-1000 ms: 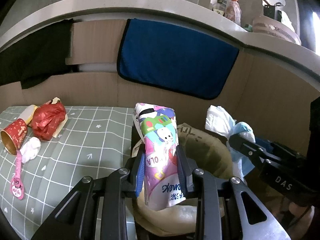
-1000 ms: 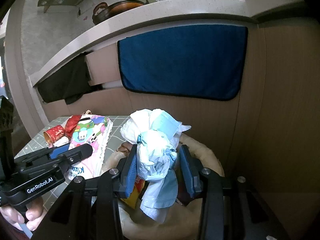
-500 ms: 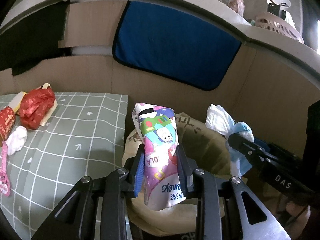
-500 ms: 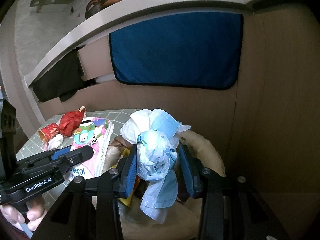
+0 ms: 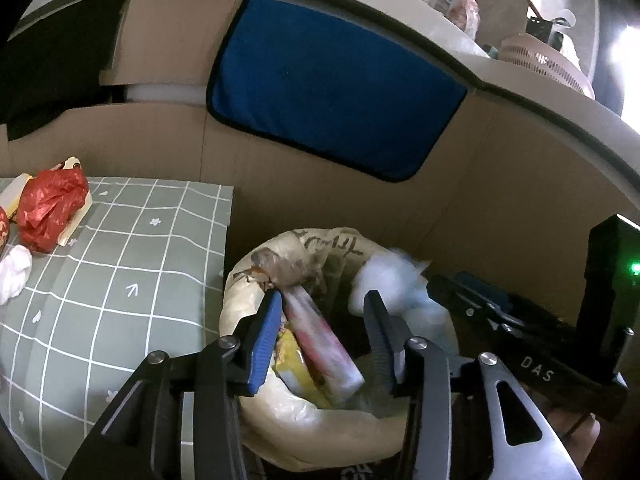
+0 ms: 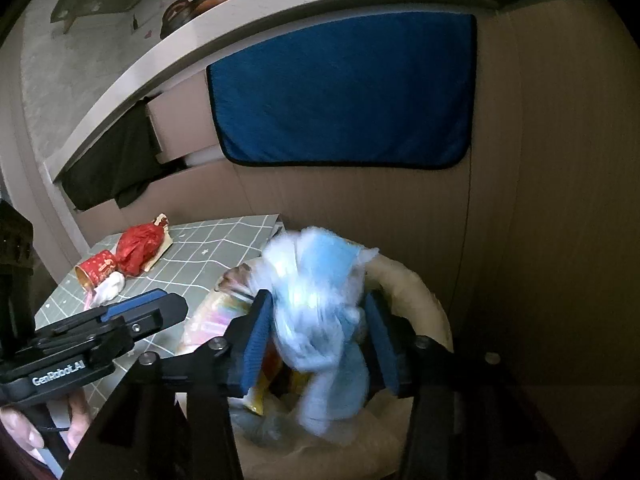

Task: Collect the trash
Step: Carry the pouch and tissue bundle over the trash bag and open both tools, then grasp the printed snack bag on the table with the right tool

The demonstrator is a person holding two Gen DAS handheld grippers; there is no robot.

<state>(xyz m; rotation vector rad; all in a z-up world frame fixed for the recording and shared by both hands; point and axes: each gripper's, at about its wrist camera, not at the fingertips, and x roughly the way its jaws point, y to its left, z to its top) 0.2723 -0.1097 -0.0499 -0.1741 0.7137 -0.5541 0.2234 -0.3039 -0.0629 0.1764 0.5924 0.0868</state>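
Observation:
My left gripper [image 5: 324, 304] hangs over the bin with the beige bag [image 5: 240, 312], and its jaws are opening. The colourful snack packet [image 5: 320, 340] is free of the pads and lies blurred and slanted inside the bag. My right gripper [image 6: 320, 320] is above the same bin [image 6: 416, 288], its jaws opening too. The white and blue crumpled wad [image 6: 320, 304] sits blurred between the pads and is sliding down. In the left wrist view that wad [image 5: 392, 284] shows at the right gripper's tip [image 5: 440, 288]. The left gripper [image 6: 160, 312] appears at the lower left of the right wrist view.
A table with a green grid cloth [image 5: 120, 280] stands left of the bin. On it lie a red plastic bag [image 5: 48, 208], a red paper cup [image 6: 96, 268] and a white tissue [image 5: 14, 272]. A cardboard wall with a blue cloth [image 5: 332, 88] rises close behind the bin.
Both grippers' jaws have widened. The snack packet has dropped from the left jaws into the bag. The wad has gone blurred and sagged lower between the right pads.

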